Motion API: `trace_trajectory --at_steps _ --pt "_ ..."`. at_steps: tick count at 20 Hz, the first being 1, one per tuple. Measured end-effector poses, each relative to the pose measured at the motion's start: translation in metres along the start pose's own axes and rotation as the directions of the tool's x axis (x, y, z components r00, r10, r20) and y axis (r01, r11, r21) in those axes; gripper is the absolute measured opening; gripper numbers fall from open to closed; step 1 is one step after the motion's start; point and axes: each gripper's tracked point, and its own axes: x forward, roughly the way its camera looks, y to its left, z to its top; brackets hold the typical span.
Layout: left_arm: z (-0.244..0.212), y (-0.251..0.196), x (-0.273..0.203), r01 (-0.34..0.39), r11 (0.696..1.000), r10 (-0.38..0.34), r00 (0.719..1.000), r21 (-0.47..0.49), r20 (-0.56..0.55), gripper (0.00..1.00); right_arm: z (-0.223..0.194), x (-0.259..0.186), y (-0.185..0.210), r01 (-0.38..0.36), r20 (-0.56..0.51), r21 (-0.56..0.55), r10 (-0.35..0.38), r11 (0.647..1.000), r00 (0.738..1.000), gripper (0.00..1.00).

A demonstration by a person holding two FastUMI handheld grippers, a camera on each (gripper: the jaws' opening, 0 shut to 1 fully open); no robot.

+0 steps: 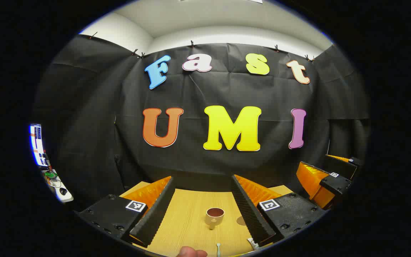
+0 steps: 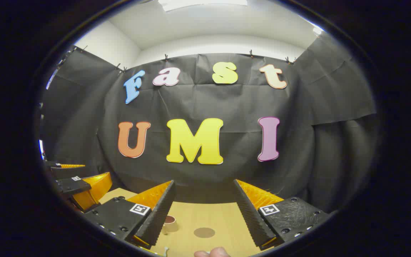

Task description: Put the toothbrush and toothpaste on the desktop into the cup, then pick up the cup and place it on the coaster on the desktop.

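A small cup (image 1: 214, 217) with a dark inside stands upright on the wooden desktop (image 1: 187, 214), ahead of my left gripper (image 1: 202, 178), whose jaws are wide open and hold nothing. A dark round coaster (image 1: 241, 220) peeks out beside its right finger. The white toothbrush tip (image 1: 218, 249) lies at the near edge, with a white object (image 1: 252, 243), perhaps the toothpaste, to its right. In the right gripper view the coaster (image 2: 204, 232) lies in front of my right gripper (image 2: 204, 182), also open and holding nothing. The cup (image 2: 170, 223) is half hidden by its left finger, and the toothbrush tip (image 2: 166, 251) shows below.
The other gripper (image 1: 328, 182) hovers at the right of the left gripper view, and the other gripper (image 2: 80, 185) at the left of the right gripper view. A fingertip (image 1: 191, 252) shows at the bottom edge. A side desk with a screen (image 1: 37, 144) stands far left.
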Motion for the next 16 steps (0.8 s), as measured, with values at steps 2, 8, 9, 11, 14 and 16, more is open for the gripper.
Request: trace_trajectory --at_steps 2,8,9,11,14,16 --pt "0.002 -0.004 0.002 0.013 1.0 -0.013 1.0 0.005 -0.005 0.99 -0.002 0.001 -0.004 0.007 -0.004 0.0 -0.007 1.0 1.0 0.97" --pt "-0.003 -0.014 0.002 0.021 1.0 -0.021 1.0 0.019 -0.016 0.99 -0.002 0.003 -0.016 0.024 -0.006 0.002 -0.024 1.0 1.0 0.95" --pt "-0.003 -0.014 0.003 0.021 0.999 -0.021 1.0 0.026 -0.017 0.99 -0.002 0.004 -0.018 0.026 -0.003 0.005 -0.026 1.0 1.0 0.95" --pt "-0.002 -0.014 0.003 0.02 0.999 -0.019 1.0 0.034 -0.017 0.99 -0.003 0.005 -0.021 0.03 -0.006 0.012 -0.03 0.999 1.0 0.95" --pt "-0.004 -0.013 0.004 0.018 0.999 -0.017 1.0 0.031 -0.02 0.99 -0.004 0.007 -0.017 0.019 -0.011 0.006 -0.019 1.0 1.0 0.95" --pt "-0.006 -0.012 0.004 0.015 0.999 -0.014 0.999 0.033 -0.029 0.99 -0.002 0.007 -0.014 0.006 -0.006 0.007 -0.006 1.0 1.0 0.95"
